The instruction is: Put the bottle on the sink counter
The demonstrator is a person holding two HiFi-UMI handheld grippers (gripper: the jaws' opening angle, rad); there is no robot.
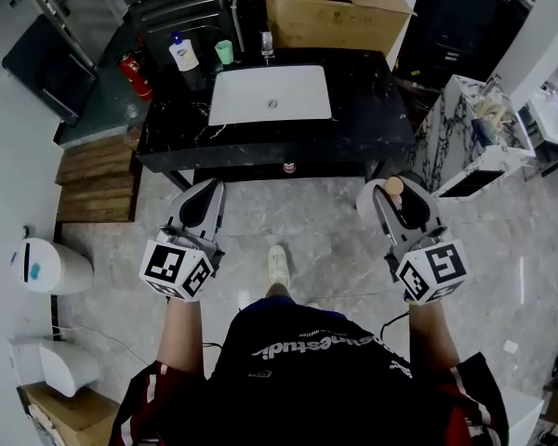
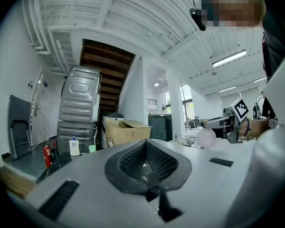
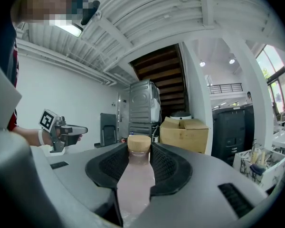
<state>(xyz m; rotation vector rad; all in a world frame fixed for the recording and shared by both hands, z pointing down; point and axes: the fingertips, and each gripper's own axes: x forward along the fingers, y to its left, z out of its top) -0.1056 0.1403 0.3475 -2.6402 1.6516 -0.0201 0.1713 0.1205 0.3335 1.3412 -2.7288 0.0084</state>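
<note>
The bottle (image 3: 137,175) is pale pink with a wooden cap (image 3: 139,143). It lies along my right gripper (image 3: 139,152), whose jaws are shut on its sides, cap pointing forward. In the head view the right gripper (image 1: 397,203) and the bottle's cap (image 1: 393,187) hover over the floor, just short of the black marble sink counter (image 1: 363,119) with its white basin (image 1: 270,94). My left gripper (image 1: 197,207) is level with the right one, jaws shut on nothing. The left gripper view shows its pads (image 2: 133,160) closed together.
On the counter's back edge stand a soap bottle (image 1: 183,54), a green cup (image 1: 224,52) and a small glass (image 1: 267,43). A cardboard box (image 1: 330,7) sits behind, a fire extinguisher (image 1: 136,74) and wooden steps (image 1: 95,179) at left, a marble cabinet (image 1: 465,137) at right.
</note>
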